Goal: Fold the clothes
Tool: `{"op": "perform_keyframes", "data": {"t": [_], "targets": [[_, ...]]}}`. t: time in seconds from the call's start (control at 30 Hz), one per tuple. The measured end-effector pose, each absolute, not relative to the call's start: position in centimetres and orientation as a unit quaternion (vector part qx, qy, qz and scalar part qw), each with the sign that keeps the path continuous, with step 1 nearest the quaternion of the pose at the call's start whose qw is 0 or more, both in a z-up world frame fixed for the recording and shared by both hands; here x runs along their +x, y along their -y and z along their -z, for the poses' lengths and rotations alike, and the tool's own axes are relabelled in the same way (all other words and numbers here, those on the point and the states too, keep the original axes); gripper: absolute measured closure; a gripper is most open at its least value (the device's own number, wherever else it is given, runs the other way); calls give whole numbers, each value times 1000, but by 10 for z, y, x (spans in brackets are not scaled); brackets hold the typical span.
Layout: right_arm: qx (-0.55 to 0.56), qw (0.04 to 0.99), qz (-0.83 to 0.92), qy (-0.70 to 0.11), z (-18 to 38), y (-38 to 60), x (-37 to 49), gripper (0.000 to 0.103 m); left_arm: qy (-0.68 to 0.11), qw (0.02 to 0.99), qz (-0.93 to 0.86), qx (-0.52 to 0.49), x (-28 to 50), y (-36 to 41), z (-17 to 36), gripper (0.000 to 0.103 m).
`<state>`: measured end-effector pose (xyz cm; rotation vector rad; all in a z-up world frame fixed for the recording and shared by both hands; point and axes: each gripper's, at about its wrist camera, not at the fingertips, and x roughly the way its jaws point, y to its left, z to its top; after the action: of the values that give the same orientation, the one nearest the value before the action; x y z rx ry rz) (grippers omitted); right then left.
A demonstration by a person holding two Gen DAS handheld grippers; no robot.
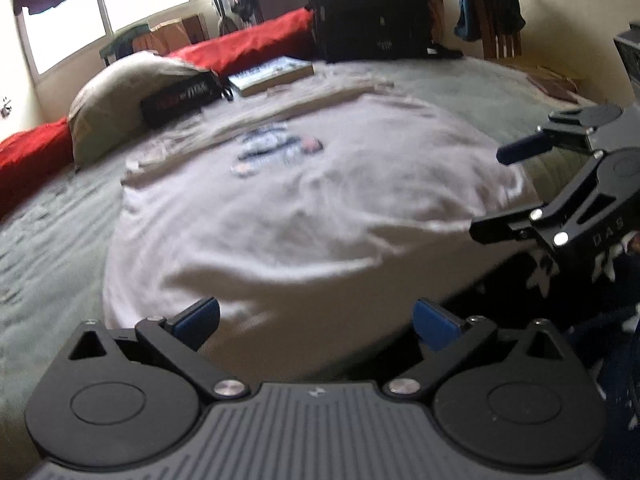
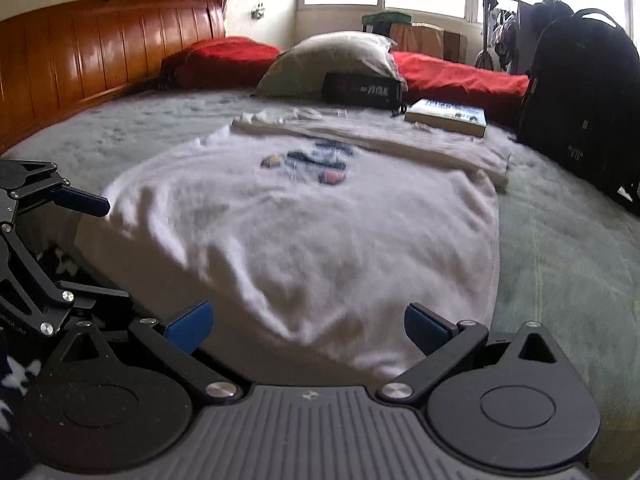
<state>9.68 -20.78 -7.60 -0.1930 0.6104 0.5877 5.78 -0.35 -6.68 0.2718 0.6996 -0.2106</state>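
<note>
**Desk:** Tongs first, left wrist view — what do they show?

**Photographer:** Left tongs [image 1: 316,322] spread wide with nothing between the blue pads, poised above the near hem of a white T-shirt [image 1: 288,200] lying on the grey-green bed [image 1: 48,240]. At the right edge, the right tongs [image 1: 496,192] hang just off the shirt's side, jaws also apart, empty. A pillow [image 1: 116,96], a book [image 1: 272,72], a red blanket [image 1: 248,44] and a black backpack [image 1: 368,12] sit beyond the shirt.

**Desk:** And the right wrist view?

**Photographer:** Right tongs, again parted and gripping nothing, face the hem from the other corner. Left tongs [image 2: 100,248] show at the left edge, one blue finger reaching toward the cloth; whether it touches, I cannot tell. The shirt lies print up, its far part seemingly already doubled over into a band near the book. A wooden headboard [image 2: 100,52] runs along the left.

**Desk:** Which step is in hand?

**Photographer:** By my reading, a fold is about to start, no cloth taken yet. The next move likely calls for both tongs to drop onto the near hem corners, pinch, and carry the edge toward the print.
</note>
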Motion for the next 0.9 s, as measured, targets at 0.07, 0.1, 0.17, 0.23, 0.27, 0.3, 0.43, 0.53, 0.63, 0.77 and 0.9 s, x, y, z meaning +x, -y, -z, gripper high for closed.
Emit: {"op": "perform_keyframes", "data": {"t": [0.07, 0.1, 0.17, 0.23, 0.27, 0.3, 0.43, 0.53, 0.63, 0.77, 0.9], "targets": [[-87, 910, -282, -292, 72, 208, 102, 0, -333, 930, 92, 122, 65, -3, 61, 1], [-83, 911, -280, -291, 70, 208, 106, 0, -331, 933, 86, 114, 70, -7, 58, 1], [-71, 914, -273, -291, 69, 208, 115, 0, -331, 936, 75, 95, 79, -16, 56, 1], [-56, 916, -265, -296, 69, 209, 122, 0, -339, 936, 65, 74, 88, -26, 59, 1], [-48, 916, -262, -300, 72, 211, 124, 0, -345, 934, 60, 63, 92, -31, 62, 1], [-40, 916, -259, -305, 74, 212, 127, 0, -351, 933, 56, 52, 95, -37, 64, 1], [-19, 909, -247, -334, 92, 221, 130, 0, -395, 918, 44, -8, 99, -60, 85, 1], [-22, 914, -237, -329, 98, 227, 121, 0, -385, 921, 54, -6, 90, -66, 80, 1], [-25, 917, -234, -323, 94, 227, 114, 0, -374, 925, 63, 8, 97, -69, 63, 1], [-3, 917, -240, -319, 88, 225, 116, 0, -358, 931, 65, 17, 134, -80, 45, 1], [13, 915, -245, -320, 84, 225, 119, 0, -377, 920, 98, -46, 188, -102, 51, 1]]}}
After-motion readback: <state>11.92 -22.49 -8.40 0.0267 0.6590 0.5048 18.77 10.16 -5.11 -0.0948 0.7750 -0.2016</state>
